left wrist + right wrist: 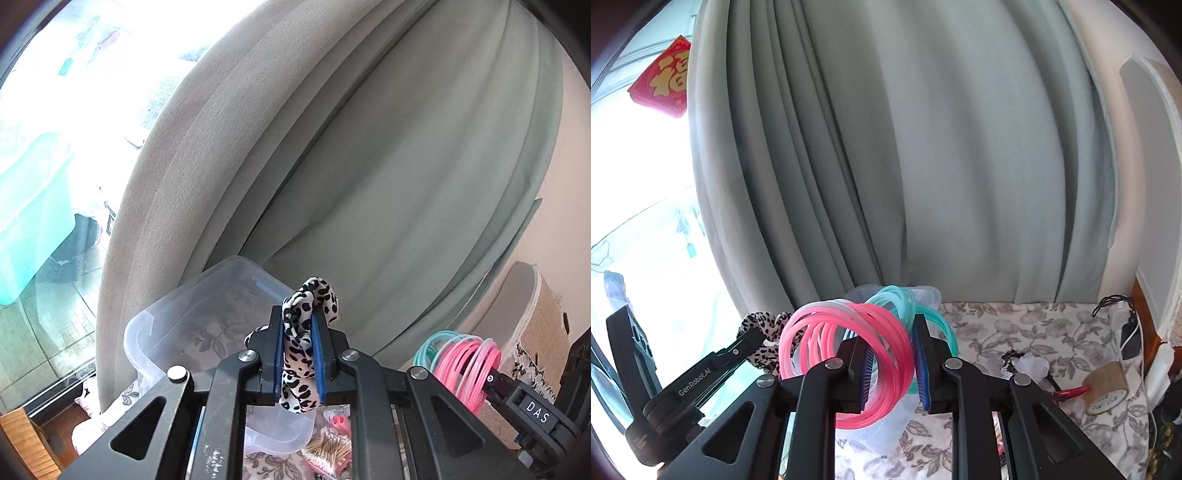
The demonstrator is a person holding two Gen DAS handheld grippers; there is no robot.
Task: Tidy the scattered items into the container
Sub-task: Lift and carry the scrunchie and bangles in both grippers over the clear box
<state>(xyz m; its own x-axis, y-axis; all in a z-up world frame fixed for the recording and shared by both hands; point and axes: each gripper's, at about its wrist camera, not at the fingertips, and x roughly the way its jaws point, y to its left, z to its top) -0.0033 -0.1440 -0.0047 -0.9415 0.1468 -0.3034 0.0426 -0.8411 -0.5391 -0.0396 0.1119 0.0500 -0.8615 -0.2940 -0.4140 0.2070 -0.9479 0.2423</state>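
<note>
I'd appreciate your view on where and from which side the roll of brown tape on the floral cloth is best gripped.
Grip the roll of brown tape across its wall, one finger inside the hollow core and one outside, coming from above. It seems to lie fairly flat on the floral cloth, core opening tilted upward, with the right gripper nearest, though now full.

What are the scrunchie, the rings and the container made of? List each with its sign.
Leopard scrunchie: soft fabric, slightly satiny, gathered in folds.
Pink and teal rings: probably silicone or soft plastic, translucent, glossy.
Container: clear plastic; the floral cloth shows through its walls.
</note>
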